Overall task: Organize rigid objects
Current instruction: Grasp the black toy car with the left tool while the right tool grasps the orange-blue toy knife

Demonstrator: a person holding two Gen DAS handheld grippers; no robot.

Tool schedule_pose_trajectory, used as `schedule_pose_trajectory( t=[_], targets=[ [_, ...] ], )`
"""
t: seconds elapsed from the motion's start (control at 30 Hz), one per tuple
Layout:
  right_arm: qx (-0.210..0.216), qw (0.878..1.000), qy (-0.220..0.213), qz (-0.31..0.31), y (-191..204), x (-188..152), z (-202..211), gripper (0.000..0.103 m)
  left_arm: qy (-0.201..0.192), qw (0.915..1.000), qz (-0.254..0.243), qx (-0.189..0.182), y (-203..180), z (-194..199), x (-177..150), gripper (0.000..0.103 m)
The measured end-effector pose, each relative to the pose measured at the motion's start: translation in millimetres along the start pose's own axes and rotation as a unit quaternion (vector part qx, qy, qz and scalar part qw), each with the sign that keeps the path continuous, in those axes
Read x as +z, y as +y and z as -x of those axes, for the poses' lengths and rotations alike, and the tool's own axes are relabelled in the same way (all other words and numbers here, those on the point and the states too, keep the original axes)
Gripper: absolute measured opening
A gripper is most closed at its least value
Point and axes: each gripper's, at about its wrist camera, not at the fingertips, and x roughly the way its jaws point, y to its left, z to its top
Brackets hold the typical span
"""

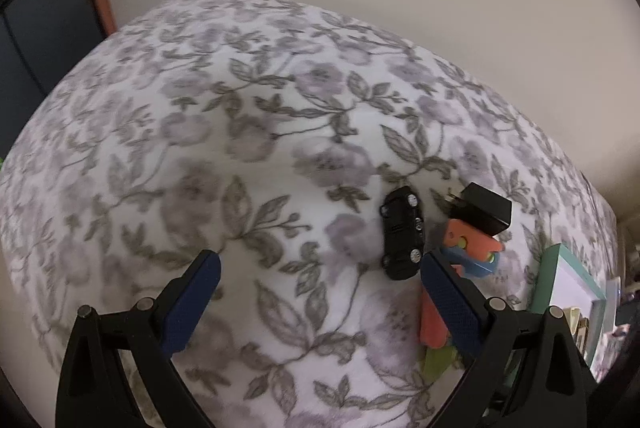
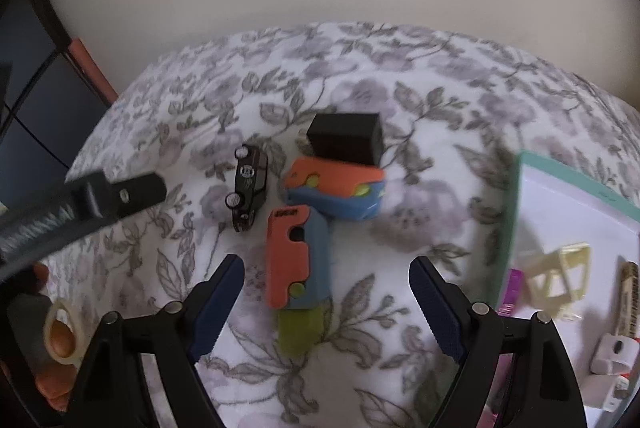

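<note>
Left gripper (image 1: 320, 264): fingers spread wide, nothing between them, hovering over the floral blanket (image 1: 240, 148)
Right gripper (image 2: 326, 268): fingers spread wide, empty, the upright orange-and-blue toy knife (image 2: 298, 256) lying between and just ahead of them
Toy car (image 2: 250, 186): black, on its side, just left of the knife
Second toy knife (image 2: 336, 188): orange and blue, lying crosswise beyond the first, touching the black charger block (image 2: 346, 138) behind it
Tray (image 2: 516, 228): teal rim at the right, holding a cream wire-frame piece (image 2: 558, 276) and small white items
Tape roll (image 2: 62, 332): at the lower left edge
</note>
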Motion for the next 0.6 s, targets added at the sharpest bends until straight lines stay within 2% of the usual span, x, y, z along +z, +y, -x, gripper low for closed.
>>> schedule_pose_trajectory(
  t=[0.27, 0.37, 0.5, 0.6],
  targets=[
    [-0.023, 0.999, 0.016, 0.017, 12, -1, -31, 0.087, 0.011, 0.9984, -0.039, -0.040, -11, -22, 14, 0.100],
    [-0.048, 0.998, 0.013, 0.031, 17, -3, -40, 0.086, 0.012, 0.9971, -0.057, -0.050, -19, -30, 20, 0.100],
    [-0.064, 0.997, 0.008, 0.036, 17, -4, -43, 0.083, 0.019, 0.9956, -0.073, -0.056, -31, -42, 23, 0.100],
    [-0.059, 0.998, 0.006, 0.030, 12, -3, -41, 0.082, 0.023, 0.9951, -0.084, -0.048, -40, -51, 23, 0.100]
  ],
)
